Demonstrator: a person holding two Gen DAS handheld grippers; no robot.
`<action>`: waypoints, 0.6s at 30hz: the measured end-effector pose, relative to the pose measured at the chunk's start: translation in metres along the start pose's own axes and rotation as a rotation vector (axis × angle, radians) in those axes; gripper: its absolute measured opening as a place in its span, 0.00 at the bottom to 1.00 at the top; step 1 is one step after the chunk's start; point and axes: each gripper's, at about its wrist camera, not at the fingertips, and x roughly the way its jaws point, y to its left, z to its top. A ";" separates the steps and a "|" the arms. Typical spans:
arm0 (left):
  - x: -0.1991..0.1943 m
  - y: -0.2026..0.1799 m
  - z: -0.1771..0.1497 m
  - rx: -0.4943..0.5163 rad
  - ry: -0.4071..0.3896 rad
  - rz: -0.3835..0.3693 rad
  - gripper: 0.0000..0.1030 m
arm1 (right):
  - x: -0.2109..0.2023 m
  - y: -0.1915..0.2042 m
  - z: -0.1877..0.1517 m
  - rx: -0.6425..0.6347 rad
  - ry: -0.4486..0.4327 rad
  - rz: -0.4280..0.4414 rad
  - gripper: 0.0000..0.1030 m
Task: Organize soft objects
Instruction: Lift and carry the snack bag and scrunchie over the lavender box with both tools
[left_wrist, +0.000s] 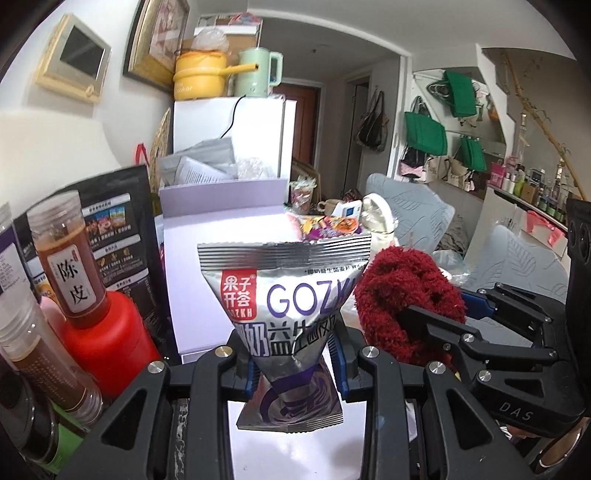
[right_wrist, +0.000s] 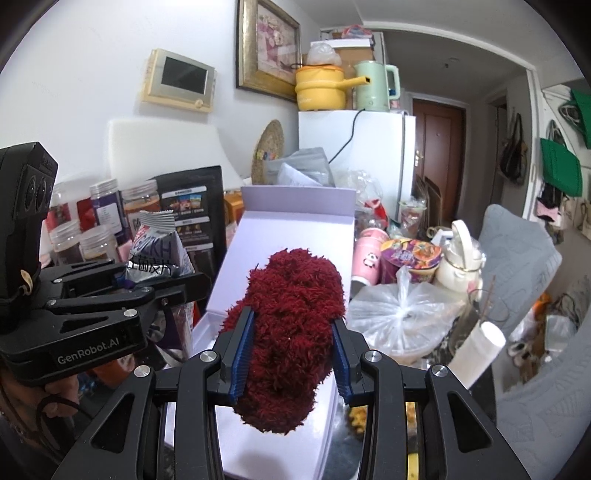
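The silver snack packet (left_wrist: 291, 295) is pinched at its lower waist between the blue pads (left_wrist: 251, 373) of the left gripper (left_wrist: 293, 373), with the jaws narrowed onto the foil. The packet stands upright, its crimped top edge uppermost and its lower end flaring out below the pads. It is held in the air above the open white box (left_wrist: 221, 236).

The red fuzzy bundle (right_wrist: 291, 332) is clamped across its middle between the blue pads (right_wrist: 242, 354) of the right gripper (right_wrist: 291, 358), with the jaws closed onto the pile. The bundle is tilted, its upper end away from the camera. It is also held above the box, whose raised lid stands at the far side.

In the left wrist view the bundle sits just right of the packet, the two close together. Whether they touch cannot be determined.

Left of the box: a black pouch (left_wrist: 122, 229), a red canister (left_wrist: 107, 339) and clear jars (left_wrist: 68, 258). Right of the box: a knotted plastic bag (right_wrist: 402, 310), a pink cup (right_wrist: 369, 254) and a purple noodle bowl (right_wrist: 410, 258). Behind it: a white fridge (right_wrist: 373, 155) carrying a yellow pot (right_wrist: 321, 88) and a green kettle (right_wrist: 375, 86).
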 end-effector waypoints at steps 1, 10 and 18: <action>0.006 0.004 0.000 -0.006 0.011 0.006 0.30 | 0.007 -0.001 0.000 0.004 0.009 0.002 0.36; 0.039 0.022 0.001 -0.021 0.060 0.048 0.30 | 0.048 -0.007 0.001 0.009 0.072 -0.005 0.37; 0.065 0.031 0.003 -0.017 0.082 0.063 0.30 | 0.081 -0.013 -0.003 0.024 0.148 -0.024 0.38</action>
